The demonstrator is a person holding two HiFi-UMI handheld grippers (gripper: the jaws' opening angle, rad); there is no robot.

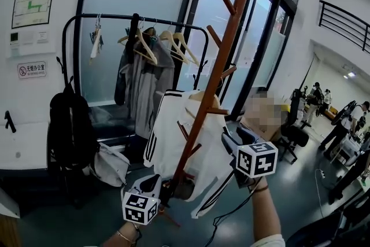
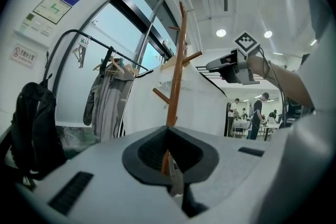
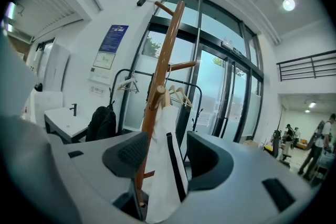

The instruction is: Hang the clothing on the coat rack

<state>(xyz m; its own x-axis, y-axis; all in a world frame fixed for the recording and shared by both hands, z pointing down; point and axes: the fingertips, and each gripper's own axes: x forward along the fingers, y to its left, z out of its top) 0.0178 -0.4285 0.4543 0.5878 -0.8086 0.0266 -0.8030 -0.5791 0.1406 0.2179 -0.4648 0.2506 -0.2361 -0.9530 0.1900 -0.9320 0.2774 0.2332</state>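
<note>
Your right gripper [image 1: 231, 142] is wide open, jaws well apart, and its own view shows the pole and the hanging cloth standing in the gap, nothing clamped. Your left gripper [image 1: 159, 187] sits low by the foot of the pole, jaws drawn together to a thin slit. A sliver of brown wood and a strip of white show in that slit, and I can't tell whether anything is pinched.

Biggest piece now: the tall brown wooden coat rack [image 1: 214, 75] leans across the middle, pegs jutting both ways. The white jacket with black stripes [image 1: 167, 136] is on it, hung off a peg about halfway up and draping down around the pole.

Behind stands the black metal garment rail [image 1: 104, 16], carrying a grey coat [image 1: 144, 89] and pale wooden hangers [image 1: 173, 43]. A black backpack [image 1: 69, 136] sits at its left end.
</note>
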